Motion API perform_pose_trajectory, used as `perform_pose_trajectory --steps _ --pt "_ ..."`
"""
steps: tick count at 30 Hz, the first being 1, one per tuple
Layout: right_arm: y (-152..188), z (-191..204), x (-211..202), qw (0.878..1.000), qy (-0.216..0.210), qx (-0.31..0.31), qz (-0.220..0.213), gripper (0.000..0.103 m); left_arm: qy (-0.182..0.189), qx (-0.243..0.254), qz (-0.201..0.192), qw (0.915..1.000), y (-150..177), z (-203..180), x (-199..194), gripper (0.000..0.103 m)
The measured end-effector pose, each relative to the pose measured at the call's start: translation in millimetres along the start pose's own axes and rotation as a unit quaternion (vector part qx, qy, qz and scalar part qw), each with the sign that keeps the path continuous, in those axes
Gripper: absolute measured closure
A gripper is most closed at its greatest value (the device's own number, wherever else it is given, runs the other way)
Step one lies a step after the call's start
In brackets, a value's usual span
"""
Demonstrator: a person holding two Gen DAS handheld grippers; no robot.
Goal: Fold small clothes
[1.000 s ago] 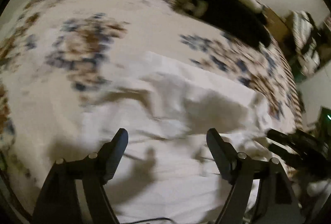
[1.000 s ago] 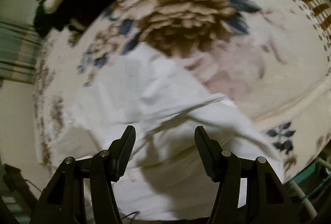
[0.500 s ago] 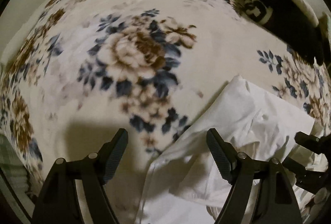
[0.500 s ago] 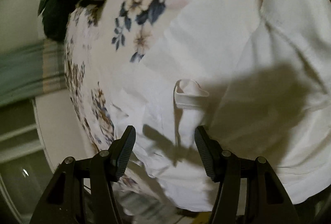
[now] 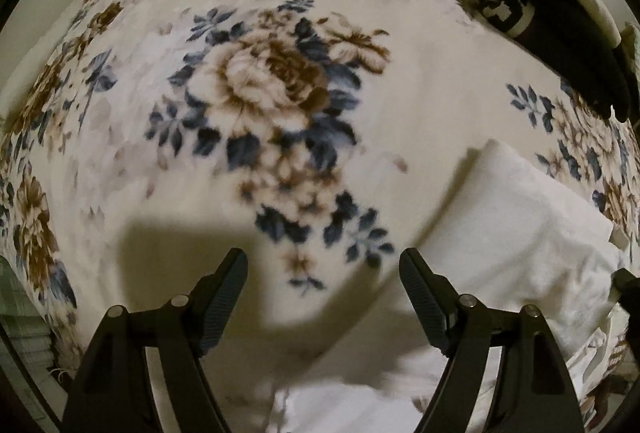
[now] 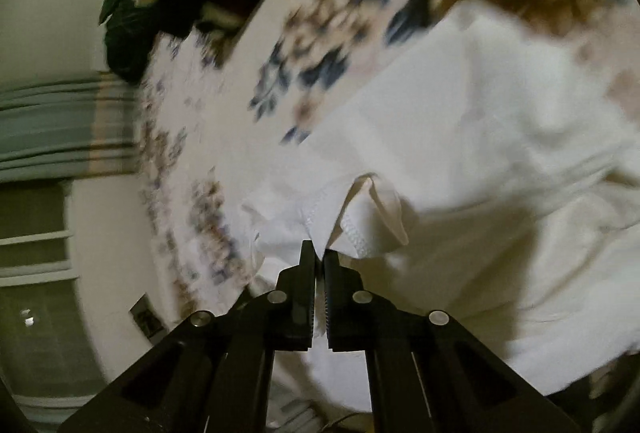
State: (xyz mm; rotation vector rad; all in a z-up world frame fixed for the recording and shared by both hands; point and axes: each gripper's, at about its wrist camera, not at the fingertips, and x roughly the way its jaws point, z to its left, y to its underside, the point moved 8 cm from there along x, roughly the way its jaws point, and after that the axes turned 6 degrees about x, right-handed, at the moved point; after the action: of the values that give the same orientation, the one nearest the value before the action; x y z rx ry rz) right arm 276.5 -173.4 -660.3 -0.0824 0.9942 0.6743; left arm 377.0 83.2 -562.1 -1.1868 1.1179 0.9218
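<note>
Pinching a stitched hem of the white garment (image 6: 460,161), the right gripper (image 6: 319,257) has its fingers pressed together on the cloth, where half a second ago they stood apart over the same fabric. The garment lies on the floral blanket (image 5: 260,93), and a small folded flap stands up just beyond the pinched edge. The left gripper (image 5: 322,273) stays spread wide and holds nothing; since the earlier frame it has moved so that bare blanket, not cloth, lies between its fingers, and the garment now sits to the right of the big brown rose on the blanket. A dark pile of clothes (image 5: 552,29) rests on the blanket beyond the garment, far from the rose. Both views are blurred by motion. The garment's near end is cut off at the lower edge of each view, so its full shape cannot be made out.
</note>
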Motion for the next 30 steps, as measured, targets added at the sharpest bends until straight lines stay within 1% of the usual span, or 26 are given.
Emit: perform_pose_trajectory --steps 2,3,4,5,6,7,8,9,10,11,12,13,14,15,16,17,19,20,21,22,24,25,26,27,29,30 --pt "-13.2 -17.7 -4.5 0.999 0.049 0.005 -0.019 0.098 0.001 -0.001 0.004 1.0 2.0 0.3 2.3 0.026" --pt "-16.9 -26.2 -1.4 0.998 0.055 0.017 -0.01 0.097 0.003 -0.003 0.008 1.0 2.8 0.0 3.8 0.026" --pt "-19.6 -33.8 5.2 0.998 0.056 0.035 0.013 0.095 0.006 -0.006 0.01 0.9999 3.0 -0.8 4.1 0.026" --pt "-21.2 -38.5 7.4 0.997 0.061 0.042 0.026 0.09 0.01 -0.007 0.01 0.9999 2.2 -2.1 3.8 0.026" --pt "-22.7 -42.2 5.9 0.997 0.064 0.045 0.029 0.082 0.013 -0.006 0.008 0.9999 0.3 -4.1 2.3 0.026" --pt "-24.8 -42.5 1.5 0.997 0.061 0.045 0.021 0.076 0.016 -0.004 0.004 0.9999 -2.0 -6.5 0.5 0.026" --pt "-25.9 -41.4 -3.4 0.997 0.057 0.041 0.013 0.065 0.018 -0.002 0.0 0.9998 -4.6 -9.2 -1.3 0.026" --pt "-25.9 -39.5 -7.7 0.998 0.051 0.037 0.006 0.062 0.02 0.002 -0.004 0.9998 -8.3 -13.0 -3.5 0.026" --pt "-25.2 -35.3 -11.5 0.999 0.039 0.03 0.0 0.06 0.022 0.006 -0.007 0.9997 -11.6 -16.5 -5.2 0.026" --pt "-23.8 -34.2 -11.9 0.999 0.04 0.011 -0.003 0.059 0.024 0.01 -0.009 0.9996 -14.8 -19.4 -5.9 0.026" --pt "-23.7 -36.2 -6.9 0.997 0.073 -0.015 -0.002 0.059 0.026 0.014 -0.012 0.9995 -18.9 -23.7 -6.8 0.026" --pt "-25.3 -42.5 -2.1 0.991 0.129 -0.04 -0.004 0.059 0.027 0.018 -0.013 0.9994 -22.0 -27.0 -7.2 0.026" --pt "-28.2 -48.8 -1.6 0.987 0.151 -0.046 -0.003 0.059 0.032 0.021 -0.014 0.9992 -25.6 -30.5 -7.6 0.026" --pt "-31.5 -51.8 -4.8 0.99 0.137 -0.037 0.001 0.059 0.043 0.025 -0.017 0.9986 -31.1 -35.8 -8.7 0.026" --pt "-36.5 -52.3 -13.4 0.994 0.104 -0.022 0.002 0.059 0.054 0.034 -0.024 0.9977 -36.6 -41.8 -10.9 0.026" --pt "-43.6 -51.3 -26.7 0.997 0.079 -0.021 -0.009 0.056 0.068 0.048 -0.035 0.9959 -42.7 -48.9 -13.8 0.026" --pt "-60.6 -51.6 -56.4 0.994 0.087 -0.05 -0.051 0.044 0.084 0.095 -0.055 0.9904 -52.5 -66.2 -15.9 0.026" --pt "-71.0 -54.0 -69.5 0.989 0.103 -0.07 -0.074 0.035 0.097 0.112 -0.053 0.9875 -55.5 -74.1 -13.1 0.026" --pt "-77.2 -57.1 -73.6 0.986 0.117 -0.084 -0.08 0.031 0.116 0.129 -0.037 0.9842 -56.3 -83.0 -4.1 0.026" --pt "-85.5 -60.4 -70.2 0.984 0.126 -0.109 -0.067 0.031 0.13 0.137 -0.019 0.9817 -56.3 -88.5 5.8 0.026" --pt "-95.2 -71.7 -54.1 0.981 0.141 -0.134 -0.022 0.031 0.16 0.147 0.015 0.9761 -52.3 -100.2 25.4 0.026" --pt "-99.2 -77.7 -44.1 0.978 0.15 -0.146 0.0 0.031 0.16 0.149 0.022 0.9755 -52.5 -102.6 31.4 0.026" --pt "-100.5 -81.7 -34.1 0.975 0.148 -0.164 0.026 0.031 0.163 0.149 0.025 0.9751 -52.6 -104.6 35.2 0.026" --pt "-101.0 -84.7 -26.5 0.972 0.147 -0.177 0.047 0.031 0.173 0.144 0.02 0.9741 -52.9 -106.0 34.7 0.028" --pt "-102.2 -84.9 -14.3 0.967 0.142 -0.199 0.076 0.031 0.193 0.143 0.012 0.9706 -54.9 -107.9 32.4 0.067" --pt "-102.0 -83.2 -12.1 0.965 0.136 -0.211 0.08 0.046 0.196 0.147 0.009 0.9694 -54.8 -109.3 30.1 0.094"
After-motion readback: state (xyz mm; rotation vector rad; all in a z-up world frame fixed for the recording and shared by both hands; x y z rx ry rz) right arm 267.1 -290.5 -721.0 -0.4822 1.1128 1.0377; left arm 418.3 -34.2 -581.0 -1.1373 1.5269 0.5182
